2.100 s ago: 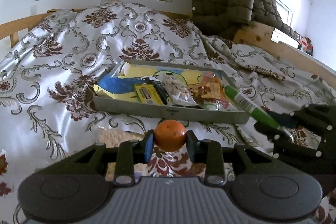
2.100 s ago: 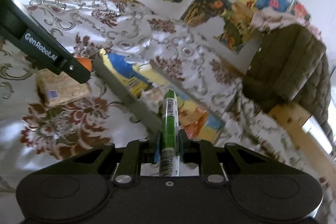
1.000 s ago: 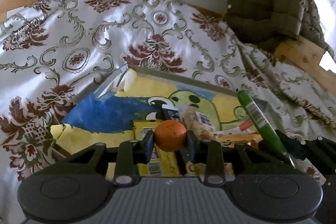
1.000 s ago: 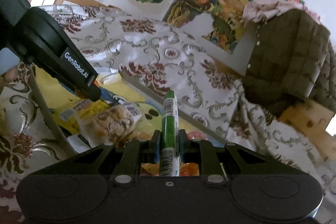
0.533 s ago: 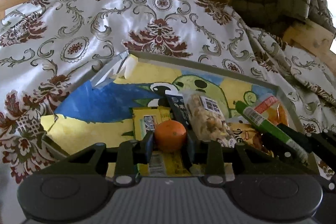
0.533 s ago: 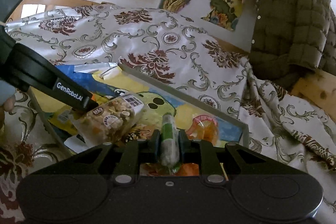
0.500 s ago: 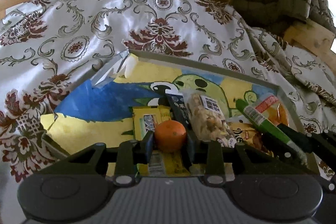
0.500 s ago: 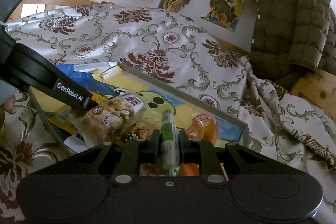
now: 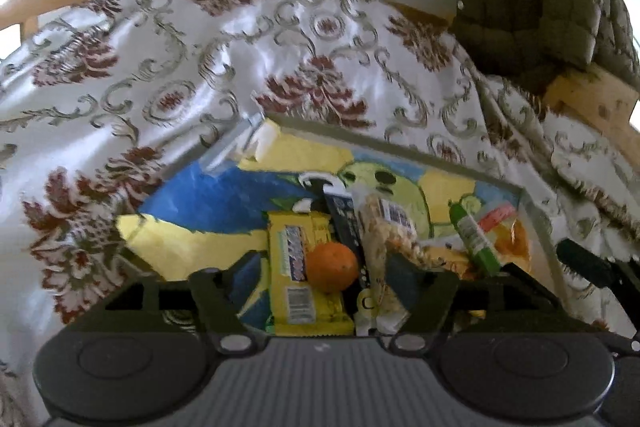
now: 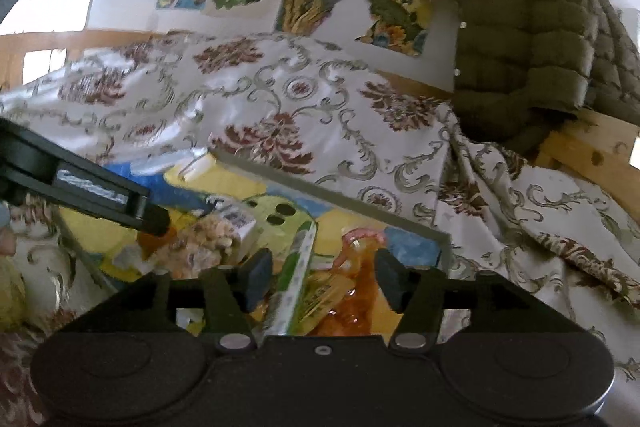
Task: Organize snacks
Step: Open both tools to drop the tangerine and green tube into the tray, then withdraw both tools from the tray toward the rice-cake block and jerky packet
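Snacks are at the release step: left claw (image 9: pixel 324 287) and right claw (image 10: pixel 320 279) have just been opening, leaving the orange (image 9: pixel 331 267) and green tube (image 10: pixel 298 267) in the tray (image 9: pixel 400 147), tube at the orange's three o'clock; next, both should lift clear.

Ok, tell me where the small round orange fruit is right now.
In the left wrist view the small round orange fruit lies in the shallow grey box, between the yellow wrapped bar and the clear bag of puffed snack.
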Demonstrator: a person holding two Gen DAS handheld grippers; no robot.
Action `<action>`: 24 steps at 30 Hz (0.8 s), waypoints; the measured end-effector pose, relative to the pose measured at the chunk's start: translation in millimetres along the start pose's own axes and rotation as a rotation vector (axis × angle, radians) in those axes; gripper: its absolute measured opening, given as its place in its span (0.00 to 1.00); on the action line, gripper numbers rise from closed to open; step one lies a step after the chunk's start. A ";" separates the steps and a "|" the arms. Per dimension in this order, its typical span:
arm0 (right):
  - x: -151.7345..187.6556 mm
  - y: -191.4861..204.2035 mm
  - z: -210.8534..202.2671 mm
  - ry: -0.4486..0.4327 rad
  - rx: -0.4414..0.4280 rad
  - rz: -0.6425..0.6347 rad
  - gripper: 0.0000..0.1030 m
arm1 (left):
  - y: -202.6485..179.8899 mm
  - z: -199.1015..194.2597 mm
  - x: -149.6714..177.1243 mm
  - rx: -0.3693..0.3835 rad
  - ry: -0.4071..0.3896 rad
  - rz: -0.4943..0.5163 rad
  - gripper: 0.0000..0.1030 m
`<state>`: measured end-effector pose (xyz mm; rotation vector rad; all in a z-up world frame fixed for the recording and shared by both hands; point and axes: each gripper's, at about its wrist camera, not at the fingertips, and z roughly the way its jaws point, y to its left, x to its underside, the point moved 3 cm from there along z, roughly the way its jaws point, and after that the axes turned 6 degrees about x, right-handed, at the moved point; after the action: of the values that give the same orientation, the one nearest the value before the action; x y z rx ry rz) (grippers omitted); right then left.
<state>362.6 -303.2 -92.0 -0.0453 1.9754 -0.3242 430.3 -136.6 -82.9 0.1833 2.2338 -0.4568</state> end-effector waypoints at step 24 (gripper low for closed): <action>-62.2 -44.1 -163.2 -0.192 -0.001 0.204 0.99 | -9.2 -184.0 4.2 -0.055 -0.259 -0.026 1.00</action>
<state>236.4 -300.9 36.5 0.1195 1.7723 -0.1787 294.4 -74.7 25.0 0.0621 1.9937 -0.4080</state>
